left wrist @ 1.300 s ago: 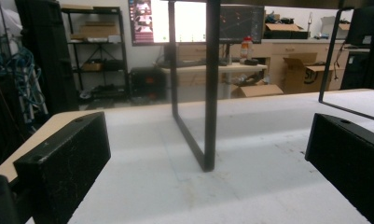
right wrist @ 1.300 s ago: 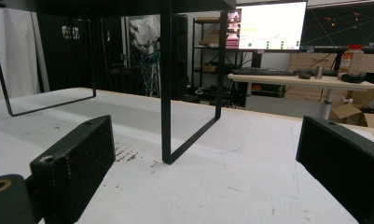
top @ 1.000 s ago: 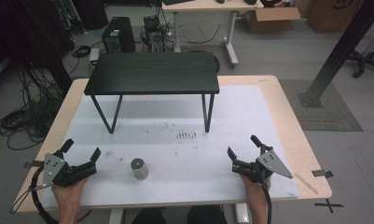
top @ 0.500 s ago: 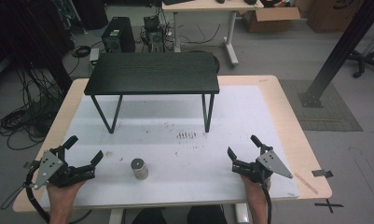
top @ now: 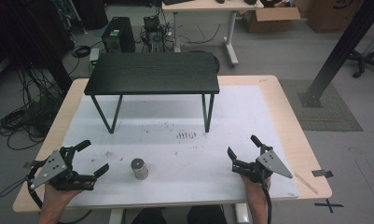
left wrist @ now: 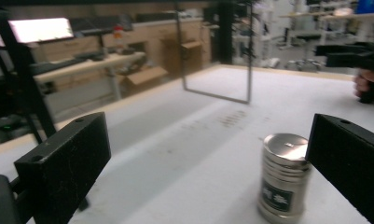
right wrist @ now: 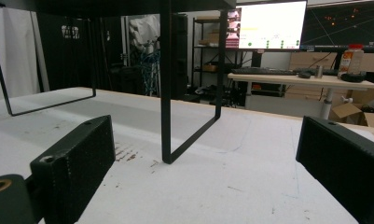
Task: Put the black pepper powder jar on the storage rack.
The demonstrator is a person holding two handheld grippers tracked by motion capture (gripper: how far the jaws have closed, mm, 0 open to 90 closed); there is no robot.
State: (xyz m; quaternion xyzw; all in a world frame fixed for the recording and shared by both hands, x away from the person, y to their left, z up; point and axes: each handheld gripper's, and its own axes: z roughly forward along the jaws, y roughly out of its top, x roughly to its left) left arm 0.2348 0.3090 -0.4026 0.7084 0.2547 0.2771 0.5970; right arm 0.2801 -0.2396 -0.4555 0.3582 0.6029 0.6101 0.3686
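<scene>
A small metal cylinder (top: 139, 168) with a dark label stands upright on the white mat near the front edge. My left gripper (top: 95, 156) sits open to its left, jaws spread wide and pointing toward it, apart from it. In the left gripper view the cylinder (left wrist: 284, 177) stands close in front of the right jaw, and the gripper (left wrist: 205, 156) holds nothing. My right gripper (top: 242, 145) is open at the front right, empty, and faces the black table. In the right gripper view, the gripper (right wrist: 208, 163) looks at the table's near leg (right wrist: 166, 93).
A low black table (top: 152, 72) on thin wire legs stands at the back of the white mat (top: 231, 112). Small brown stains (top: 186, 135) mark the mat's middle. The other hand and gripper (left wrist: 357, 58) show far right in the left gripper view.
My left gripper has turned clockwise, so its jaws now point more toward the cylinder. The right gripper and the cylinder have stayed put.
</scene>
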